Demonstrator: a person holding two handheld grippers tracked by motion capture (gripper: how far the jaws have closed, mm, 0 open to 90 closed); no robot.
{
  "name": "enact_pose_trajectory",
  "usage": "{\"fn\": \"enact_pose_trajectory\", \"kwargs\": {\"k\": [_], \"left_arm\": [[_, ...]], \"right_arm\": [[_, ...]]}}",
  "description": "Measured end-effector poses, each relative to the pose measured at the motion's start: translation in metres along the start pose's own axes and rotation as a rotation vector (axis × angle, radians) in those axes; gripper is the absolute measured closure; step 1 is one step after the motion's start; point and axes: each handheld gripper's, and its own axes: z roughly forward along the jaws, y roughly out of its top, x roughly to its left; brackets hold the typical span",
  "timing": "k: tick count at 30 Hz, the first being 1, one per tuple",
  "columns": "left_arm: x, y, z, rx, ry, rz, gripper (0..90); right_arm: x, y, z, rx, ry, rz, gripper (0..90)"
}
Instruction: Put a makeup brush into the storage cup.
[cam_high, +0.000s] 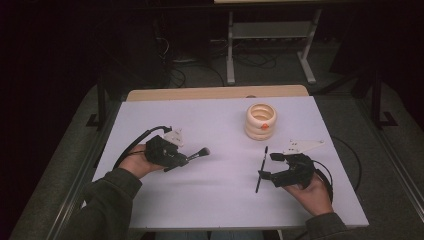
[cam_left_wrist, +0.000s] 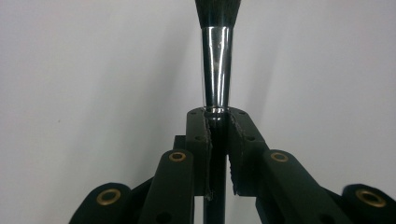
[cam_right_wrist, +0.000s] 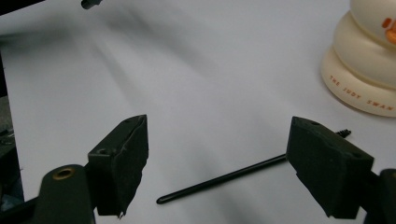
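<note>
My left gripper (cam_high: 184, 161) is shut on a makeup brush (cam_high: 198, 154), whose dark bristles point right, toward the table's middle. In the left gripper view the brush's shiny metal ferrule (cam_left_wrist: 215, 70) rises from between the closed pads (cam_left_wrist: 240, 135). My right gripper (cam_high: 266, 165) stands open at the right, its jaws on either side of a thin black stick (cam_high: 261, 169) that lies on the white table. That thin stick (cam_right_wrist: 222, 179) runs across the table between the wide-apart pads (cam_right_wrist: 123, 163) in the right gripper view, untouched.
A cream ribbed holder (cam_high: 260, 121) with an orange mark stands at the back right of the white table (cam_high: 210, 205); the same holder (cam_right_wrist: 369, 60) shows at the top right of the right gripper view. Cables trail from both grippers. Dark floor and a metal frame lie beyond.
</note>
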Motion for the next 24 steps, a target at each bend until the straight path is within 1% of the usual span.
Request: {"fn": "enact_pose_trajectory", "kwargs": {"k": [1,2,3,4,5,6,7,8,10,12,14,15,18,19,20,22,24], "left_arm": [[-0.001,0.0,-0.001,-0.015,0.002,-0.004,79.7],[-0.003,0.0,-0.004,-0.041,-0.002,-0.015,79.7],[-0.003,0.0,-0.004,-0.041,-0.002,-0.015,79.7],[-0.004,0.0,-0.005,-0.059,-0.003,-0.015,79.7],[-0.005,0.0,-0.006,-0.069,-0.007,-0.016,79.7],[-0.007,0.001,-0.008,-0.078,-0.008,-0.013,79.7],[-0.008,0.001,-0.009,-0.084,-0.005,-0.008,79.7],[-0.009,0.001,-0.009,-0.098,-0.007,-0.011,79.7],[-0.012,0.0,-0.01,-0.12,-0.013,-0.022,79.7],[-0.013,-0.001,-0.011,-0.146,-0.013,-0.026,79.7],[-0.014,-0.003,-0.011,-0.19,-0.02,-0.032,79.7],[-0.015,-0.004,-0.012,-0.216,-0.026,-0.043,79.7],[-0.017,-0.004,-0.012,-0.264,-0.035,-0.053,79.7],[-0.017,-0.003,-0.012,-0.272,-0.037,-0.045,79.7],[-0.02,-0.002,-0.011,-0.286,-0.041,-0.045,79.7],[-0.021,-0.001,-0.01,-0.292,-0.044,-0.043,79.7],[-0.023,0.0,-0.01,-0.301,-0.05,-0.043,79.7]], "right_arm": [[0.002,0.002,0.001,-0.004,0.007,-0.003,20.0],[0.003,0.003,0.001,-0.004,0.01,-0.005,20.1],[0.004,0.005,0.0,-0.006,0.01,-0.004,20.2],[0.004,0.005,0.0,-0.006,0.01,-0.004,20.2],[0.004,0.007,0.0,-0.01,0.026,0.004,20.6],[0.004,0.007,0.0,-0.01,0.026,0.004,20.6],[0.004,0.009,-0.001,-0.016,0.037,0.008,20.5],[0.004,0.01,0.0,-0.023,0.043,0.006,20.5],[0.005,0.011,0.0,-0.018,0.046,0.01,20.5],[0.007,0.013,0.0,-0.027,0.052,0.002,20.5],[0.008,0.016,0.0,-0.033,0.055,-0.002,20.6],[0.009,0.017,0.0,-0.036,0.061,-0.001,20.6],[0.01,0.024,0.003,-0.047,0.078,-0.005,20.6],[0.01,0.024,0.003,-0.047,0.078,-0.005,20.6],[0.012,0.028,0.005,-0.051,0.09,-0.006,20.6],[0.014,0.03,0.006,-0.052,0.095,-0.009,20.5],[0.016,0.034,0.007,-0.056,0.104,-0.022,20.0]]}}
